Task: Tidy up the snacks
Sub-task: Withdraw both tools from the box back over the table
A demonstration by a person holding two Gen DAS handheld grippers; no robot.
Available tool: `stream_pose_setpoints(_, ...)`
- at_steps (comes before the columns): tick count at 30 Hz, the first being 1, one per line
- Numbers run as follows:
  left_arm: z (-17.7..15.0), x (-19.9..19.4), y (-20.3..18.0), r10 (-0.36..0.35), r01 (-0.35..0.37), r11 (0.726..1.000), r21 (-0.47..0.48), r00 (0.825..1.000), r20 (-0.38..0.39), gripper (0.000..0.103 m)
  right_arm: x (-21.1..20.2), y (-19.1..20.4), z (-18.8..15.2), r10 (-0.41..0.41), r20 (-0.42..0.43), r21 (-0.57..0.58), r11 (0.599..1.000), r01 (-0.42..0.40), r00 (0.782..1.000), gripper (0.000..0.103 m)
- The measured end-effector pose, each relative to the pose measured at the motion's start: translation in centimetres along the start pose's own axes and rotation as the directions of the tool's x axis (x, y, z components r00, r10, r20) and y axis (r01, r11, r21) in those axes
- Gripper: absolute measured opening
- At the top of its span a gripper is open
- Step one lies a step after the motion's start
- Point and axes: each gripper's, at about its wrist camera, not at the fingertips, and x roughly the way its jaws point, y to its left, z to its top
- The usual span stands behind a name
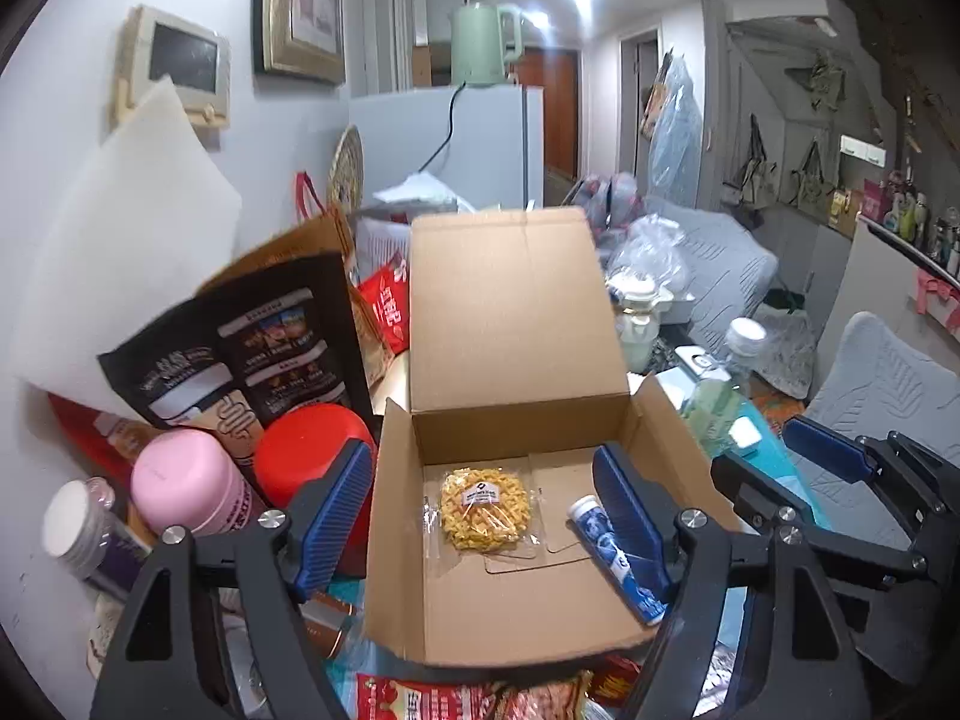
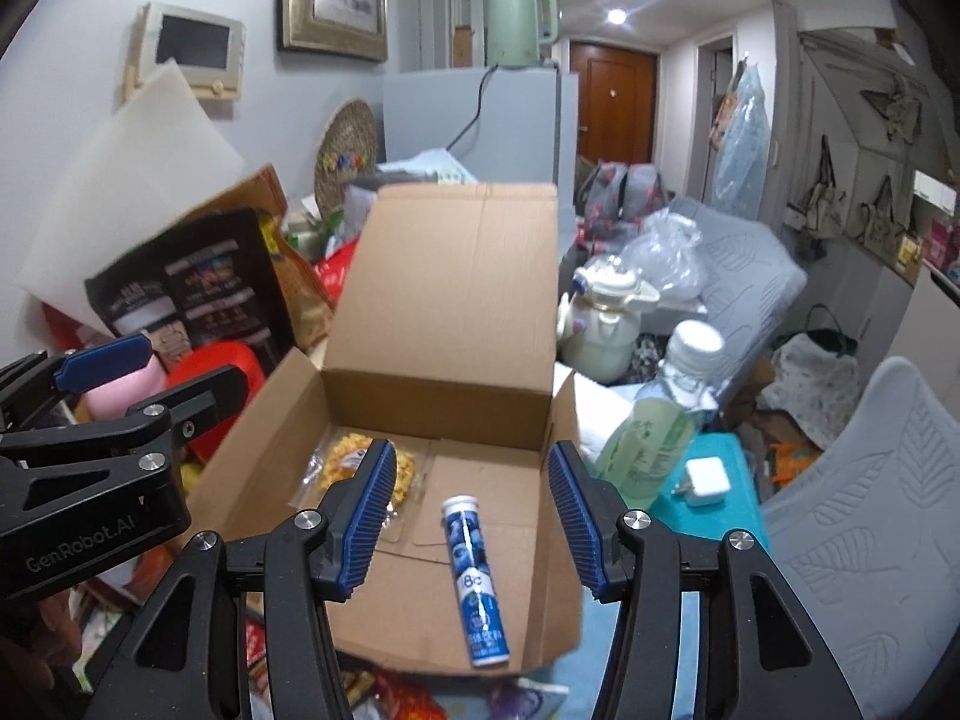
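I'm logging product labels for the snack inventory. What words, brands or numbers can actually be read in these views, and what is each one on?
"GenRobot.AI": on the body of the left gripper, seen from the right wrist view.
"8c": on the blue tube lying in the cardboard box; its smaller print is unreadable.
Red packet: large white characters, too blurred to read.
Black bag: print too small.
Noodle pack: sticker unreadable.

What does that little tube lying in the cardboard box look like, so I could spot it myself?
Find the open cardboard box with its lid standing up. On its floor, right of the clear-wrapped yellow noodle snack, lies the blue tube. It alone is slim and cylindrical, with a white cap and blueberry print.
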Motion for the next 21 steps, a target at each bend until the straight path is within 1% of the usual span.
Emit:
stream_pose_setpoints(2, -0.2, -1.3, -0.2, 0.008, -0.008, 1.000, 0.002, 1.000, 0.018, 0.076, -1.7, 0.3, -0.2, -0.013, 0.027, -0.007, 1.000, 0.013, 1.000, 0.056)
stream_pose_setpoints(7, -1.2, -4.4, -0.2, 0.008, -0.007, 1.000, -0.006, 0.999, 0.043, 0.076, -5.0, 0.9, -1.0, -0.017, 0.062, -0.031, 0.999, 0.019, 0.998, 0.056)
stream_pose_setpoints(10, -2.0, -6.1, -0.2, 0.024, -0.024, 1.000, -0.005, 0.998, 0.062, 0.087, -6.9, 1.3, -1.8, -0.027, 0.084, -0.036, 0.999, 0.030, 0.996, 0.059)
stream_pose_setpoints(12, -2.6, -7.0, -0.3, 0.025, -0.025, 1.000, 0.001, 0.997, 0.079, 0.097, -8.1, 1.7, -2.5, -0.030, 0.098, -0.041, 0.999, 0.034, 0.995, 0.061)
stream_pose_setpoints(14, -3.3, -8.1, -0.4, 0.020, -0.021, 1.000, 0.010, 0.995, 0.096, 0.098, -9.1, 1.9, -3.2, -0.033, 0.107, -0.044, 0.998, 0.038, 0.994, 0.061)
stream_pose_setpoints(18, -4.8, -10.1, -0.6, -0.005, 0.002, 1.000, 0.026, 0.994, 0.108, 0.098, -11.1, 2.2, -4.7, -0.033, 0.125, -0.037, 0.999, 0.038, 0.992, 0.071)
stream_pose_setpoints(20, -5.5, -10.8, -0.4, -0.014, 0.012, 1.000, 0.026, 0.994, 0.109, 0.098, -12.1, 2.4, -5.5, -0.033, 0.133, -0.036, 0.999, 0.038, 0.991, 0.073)
stream_pose_setpoints(21, -5.8, -11.1, -0.4, -0.018, 0.015, 1.000, 0.024, 0.994, 0.110, 0.098, -12.6, 2.5, -5.8, -0.030, 0.137, -0.035, 0.999, 0.035, 0.990, 0.076)
